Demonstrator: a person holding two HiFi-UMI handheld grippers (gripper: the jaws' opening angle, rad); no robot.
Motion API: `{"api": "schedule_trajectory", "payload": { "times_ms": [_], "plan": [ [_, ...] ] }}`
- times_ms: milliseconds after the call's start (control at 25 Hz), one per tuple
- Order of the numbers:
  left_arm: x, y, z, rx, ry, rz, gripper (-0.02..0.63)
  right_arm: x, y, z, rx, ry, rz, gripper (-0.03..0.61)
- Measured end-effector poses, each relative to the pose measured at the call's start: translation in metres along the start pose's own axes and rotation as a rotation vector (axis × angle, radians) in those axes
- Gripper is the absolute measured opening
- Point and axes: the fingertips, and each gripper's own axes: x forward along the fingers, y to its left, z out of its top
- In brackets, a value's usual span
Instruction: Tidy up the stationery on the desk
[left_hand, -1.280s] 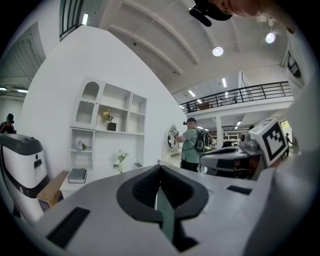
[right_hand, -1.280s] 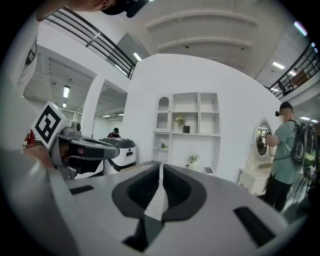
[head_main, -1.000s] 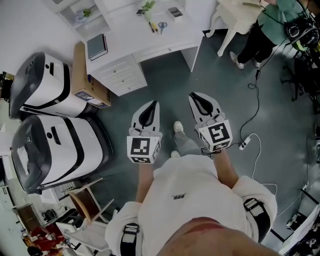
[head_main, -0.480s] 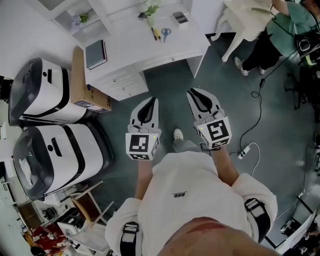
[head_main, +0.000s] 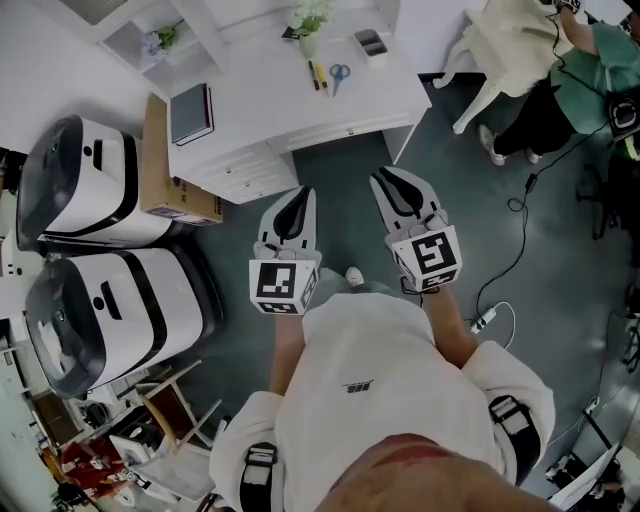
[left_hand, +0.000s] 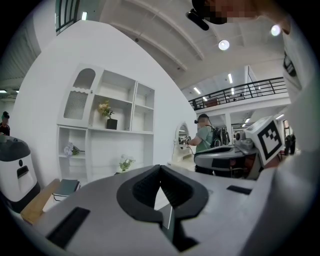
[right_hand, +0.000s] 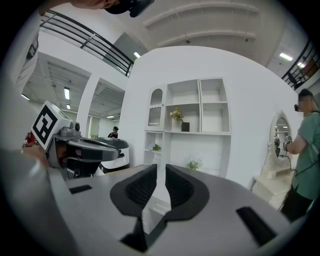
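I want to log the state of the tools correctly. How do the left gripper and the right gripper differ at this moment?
Jaws: the left gripper's tips meet; the right gripper's stand slightly apart, having just been opening.
Tilt: in the head view the left gripper leans rightward, the right gripper leftward.
Both are empty, above the floor, short of the white desk.

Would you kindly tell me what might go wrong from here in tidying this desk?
The power strip and its cable on the floor to the person's right may trip them. The blue scissors lie right beside the pens on the desk, so grasping one may knock the other. The plant just behind could tip.
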Motion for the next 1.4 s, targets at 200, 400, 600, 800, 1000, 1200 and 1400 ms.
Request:
{"api": "schedule_trajectory", "payload": {
  "times_ms": [200, 400, 600, 800, 1000, 1200, 1400],
  "plan": [
    [0.027, 0.014, -0.001, 0.004, 0.006, 0.008, 0.0, 0.027, -0.018, -0.004, 0.006, 0.001, -0.001, 0.032],
    [0.053, 0.028, 0.0, 0.008, 0.005, -0.001, 0.0, 0.05, -0.034, -0.004, 0.008, -0.002, -0.013, 0.032],
    [0.082, 0.045, -0.003, 0.003, 0.008, -0.016, 0.0, 0.079, -0.051, -0.009, 0.014, 0.004, -0.029, 0.032],
    [0.119, 0.07, 0.0, 0.001, 0.015, -0.038, 0.0, 0.118, -0.071, -0.011, 0.025, 0.025, -0.045, 0.032],
    [0.162, 0.104, -0.003, 0.001, 0.04, -0.078, 0.0, 0.169, -0.09, -0.015, 0.044, 0.048, -0.061, 0.032],
    [0.204, 0.131, -0.003, -0.005, 0.058, -0.109, 0.0, 0.211, -0.112, -0.02, 0.061, 0.082, -0.074, 0.032],
    [0.246, 0.158, -0.007, -0.011, 0.079, -0.141, 0.0, 0.257, -0.133, -0.028, 0.079, 0.113, -0.088, 0.032]
  ]
}}
